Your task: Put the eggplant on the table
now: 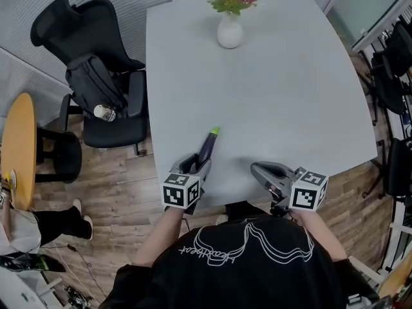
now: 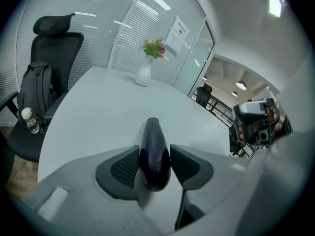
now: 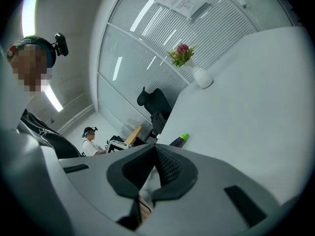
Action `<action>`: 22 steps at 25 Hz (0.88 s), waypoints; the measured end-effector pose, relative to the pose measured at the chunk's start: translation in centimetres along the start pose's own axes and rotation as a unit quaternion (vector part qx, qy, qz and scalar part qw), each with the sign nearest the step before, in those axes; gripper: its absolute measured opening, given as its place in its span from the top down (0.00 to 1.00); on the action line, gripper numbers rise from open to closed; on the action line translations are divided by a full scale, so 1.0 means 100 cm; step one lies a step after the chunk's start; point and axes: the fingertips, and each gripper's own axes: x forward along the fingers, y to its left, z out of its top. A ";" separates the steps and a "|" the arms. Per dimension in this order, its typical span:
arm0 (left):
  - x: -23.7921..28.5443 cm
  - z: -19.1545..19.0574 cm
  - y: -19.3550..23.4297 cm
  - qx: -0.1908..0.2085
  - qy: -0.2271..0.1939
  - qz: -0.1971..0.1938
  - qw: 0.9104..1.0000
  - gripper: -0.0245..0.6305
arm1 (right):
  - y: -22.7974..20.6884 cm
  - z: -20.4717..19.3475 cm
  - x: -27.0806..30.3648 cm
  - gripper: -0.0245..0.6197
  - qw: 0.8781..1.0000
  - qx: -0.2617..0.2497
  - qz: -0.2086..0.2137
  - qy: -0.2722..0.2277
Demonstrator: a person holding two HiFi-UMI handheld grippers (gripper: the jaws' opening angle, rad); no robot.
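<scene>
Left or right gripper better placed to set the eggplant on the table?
Left. The left gripper grips the eggplant over the table's near edge; the right gripper is shut and empty.

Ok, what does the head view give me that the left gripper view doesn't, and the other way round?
Only the head view shows the marker cubes on both grippers, the person's black shirt and the round wooden table. Only the left gripper view shows the left gripper pads pressed on both sides of the eggplant, and a paper sheet on the glass wall. Both show the eggplant's green tip, the grey table, the vase of flowers and the black chair.
</scene>
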 end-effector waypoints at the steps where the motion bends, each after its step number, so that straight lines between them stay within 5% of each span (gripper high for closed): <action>1: 0.001 -0.001 0.001 -0.001 0.002 0.000 1.000 0.65 | -0.001 -0.001 0.000 0.95 1.000 0.001 -0.002 0.001; 22: -0.020 0.013 -0.006 -0.004 -0.045 -0.005 0.999 0.61 | 0.008 -0.013 -0.006 0.95 0.999 -0.039 -0.017 0.014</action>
